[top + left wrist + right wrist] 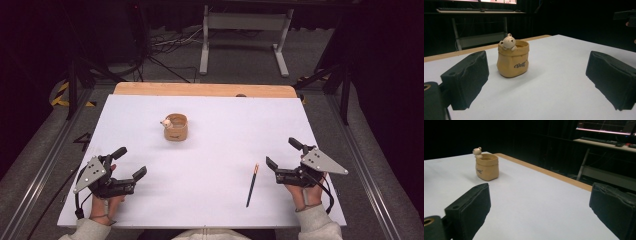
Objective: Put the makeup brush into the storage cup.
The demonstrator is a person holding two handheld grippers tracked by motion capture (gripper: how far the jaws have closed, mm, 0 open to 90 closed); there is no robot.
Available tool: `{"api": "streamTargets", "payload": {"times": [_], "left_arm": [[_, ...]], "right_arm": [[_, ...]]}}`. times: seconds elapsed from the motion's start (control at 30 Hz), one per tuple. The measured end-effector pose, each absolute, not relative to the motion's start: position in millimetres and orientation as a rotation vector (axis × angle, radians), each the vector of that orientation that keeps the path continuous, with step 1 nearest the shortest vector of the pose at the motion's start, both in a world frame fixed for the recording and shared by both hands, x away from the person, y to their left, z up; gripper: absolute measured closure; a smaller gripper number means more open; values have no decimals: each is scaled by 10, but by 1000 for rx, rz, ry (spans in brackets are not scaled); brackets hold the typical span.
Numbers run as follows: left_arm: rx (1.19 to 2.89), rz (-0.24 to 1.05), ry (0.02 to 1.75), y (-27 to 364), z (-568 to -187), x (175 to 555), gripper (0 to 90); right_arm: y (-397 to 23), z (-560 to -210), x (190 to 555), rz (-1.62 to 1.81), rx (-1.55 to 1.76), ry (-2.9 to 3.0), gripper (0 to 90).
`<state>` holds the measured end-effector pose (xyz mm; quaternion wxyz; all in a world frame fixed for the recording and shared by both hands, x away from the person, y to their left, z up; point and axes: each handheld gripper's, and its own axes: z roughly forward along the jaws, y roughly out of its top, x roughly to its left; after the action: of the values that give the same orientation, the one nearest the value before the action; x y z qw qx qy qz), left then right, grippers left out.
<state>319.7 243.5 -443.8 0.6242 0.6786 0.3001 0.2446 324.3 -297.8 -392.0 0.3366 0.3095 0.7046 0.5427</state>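
Observation:
A small tan sack-shaped pot (pixel 176 128) with a little bear figure on its rim stands upright near the middle of the white table top (pixel 225 125). A pencil (pixel 252 185) lies flat near the front right. My left gripper (pixel 129 162) rests at the front left, open, nothing between its jaws. My right gripper (pixel 283 153) sits at the front right, just right of the pencil, open and empty too. The left gripper view looks straight at the pot (pixel 513 59) beyond my left gripper (pixel 536 82). In the right gripper view, the pot (pixel 486 166) stands far off to the left of my right gripper (pixel 541 212).
A wooden strip (pixel 205 89) runs along the table's far edge. Beyond it stand a white desk frame (pixel 245 37) and loose cables (pixel 165 45) on the floor. Metal rails (pixel 45 155) flank the table on both sides.

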Motion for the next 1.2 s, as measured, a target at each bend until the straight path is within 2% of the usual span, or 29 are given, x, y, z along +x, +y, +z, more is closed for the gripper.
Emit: {"api": "streamTargets", "payload": {"times": [0.23,0.57,0.97,1.2], "left_arm": [[1548,559,697,2440,-4441,3215,55],[1556,540,676,2431,-4441,3227,68],[1585,530,678,2403,-4430,3241,76],[1586,517,690,2405,-4429,3250,73]], "right_arm": [[-2819,-3901,3349,1427,833,1915,34],[-2652,-3802,3388,1275,858,2076,44],[-2573,-3820,3599,1000,1226,2359,75],[-2522,-3816,3659,879,1316,2416,98]]}}
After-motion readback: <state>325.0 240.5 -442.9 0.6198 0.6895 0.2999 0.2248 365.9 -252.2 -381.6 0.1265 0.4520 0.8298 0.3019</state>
